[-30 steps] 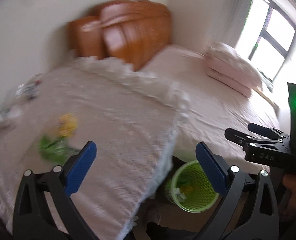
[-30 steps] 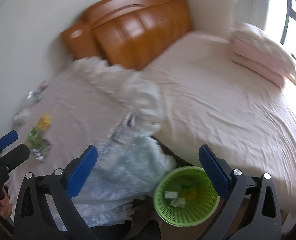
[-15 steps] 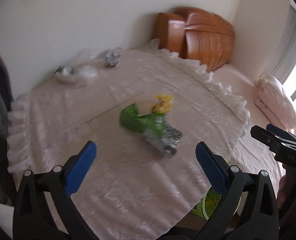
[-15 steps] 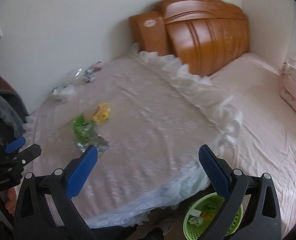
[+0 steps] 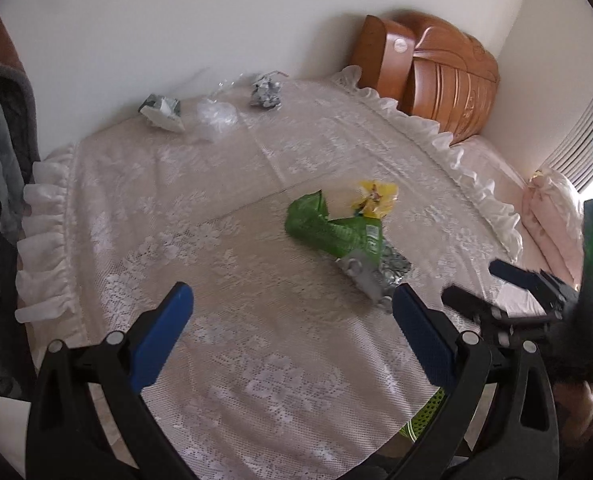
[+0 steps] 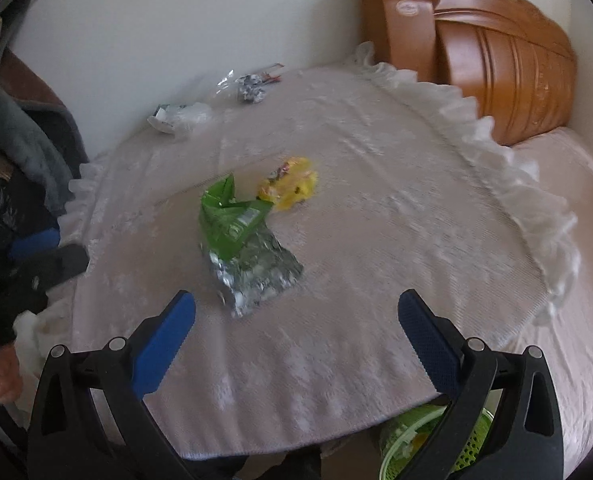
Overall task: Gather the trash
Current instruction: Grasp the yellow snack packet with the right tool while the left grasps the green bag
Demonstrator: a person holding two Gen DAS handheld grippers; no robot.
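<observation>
A green snack bag [image 5: 332, 232] [image 6: 228, 220] lies mid-table on the lace tablecloth [image 5: 224, 360], its silver foil inside [image 5: 380, 272] [image 6: 256, 276] turned toward me. A yellow wrapper [image 5: 376, 198] [image 6: 292, 188] rests against it. My left gripper [image 5: 292, 332] hovers open just short of the bag, nothing between its blue pads. My right gripper [image 6: 296, 336] is also open and empty, a little in front of the foil; in the left wrist view it shows at the right [image 5: 508, 292]. The green mesh bin [image 6: 428, 436] [image 5: 428, 412] peeks out below the table's near right edge.
More litter sits at the table's far edge by the wall: a crumpled white-grey packet [image 5: 162, 112], clear plastic [image 5: 216, 116], a grey wad [image 5: 266, 92]. A pink bed [image 6: 576, 280] with wooden headboard [image 6: 496, 60] stands right; dark clothing [image 6: 16, 152] hangs left.
Both views have swung from the bed and the bin onto the table. The green bag and yellow wrapper now sit closer and more central. Both grippers stayed open.
</observation>
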